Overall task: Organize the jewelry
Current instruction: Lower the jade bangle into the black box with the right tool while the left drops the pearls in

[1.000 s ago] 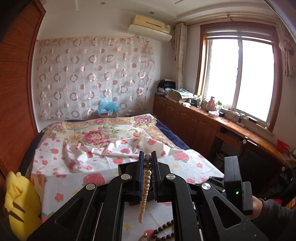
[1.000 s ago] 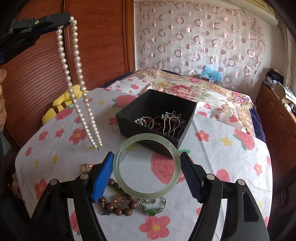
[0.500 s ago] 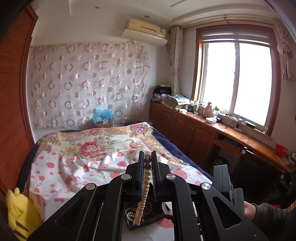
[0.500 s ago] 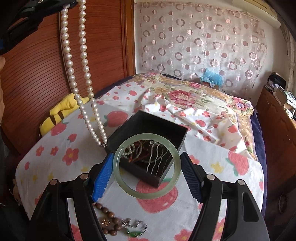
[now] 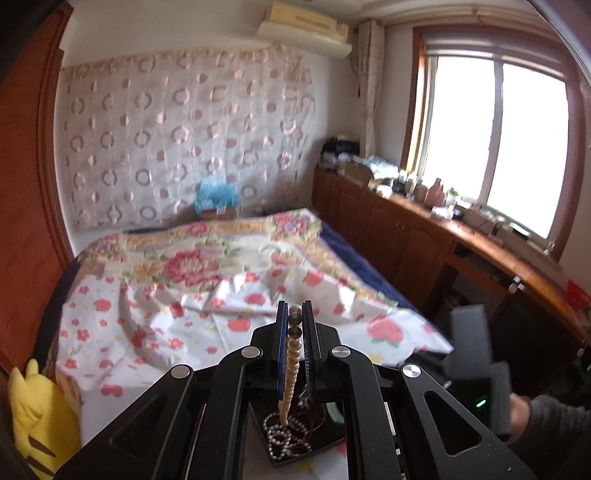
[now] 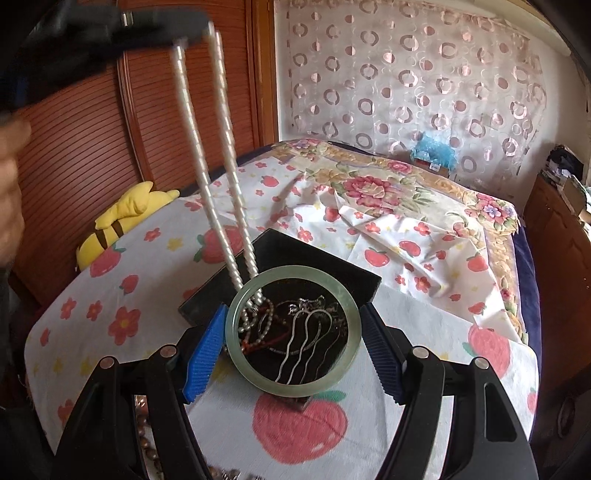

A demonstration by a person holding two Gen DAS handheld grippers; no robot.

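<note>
My left gripper [image 5: 294, 314] is shut on a white pearl necklace [image 5: 291, 365]. The necklace [image 6: 221, 155] hangs down and its lower end lies in the black jewelry box [image 6: 354, 280]. The left gripper also shows in the right wrist view [image 6: 199, 31], high at upper left. My right gripper [image 6: 291, 343] is shut on a pale green jade bangle [image 6: 236, 343] and holds it just above the box. The box [image 5: 325, 443] holds a bead strand, a wavy silver hairpin [image 6: 299, 350] and other pieces.
The box sits on a strawberry-print cloth [image 6: 332, 417] over a round table. Brown wooden beads [image 6: 142, 432] lie on the cloth at the lower left. A yellow plush toy [image 6: 122, 218] lies at the left. A bed [image 5: 207, 266] and wooden cabinets [image 5: 406, 240] stand behind.
The left gripper carried the pearl necklace over the box and lowered its end into it. The right gripper moved forward with the bangle to stand over the box.
</note>
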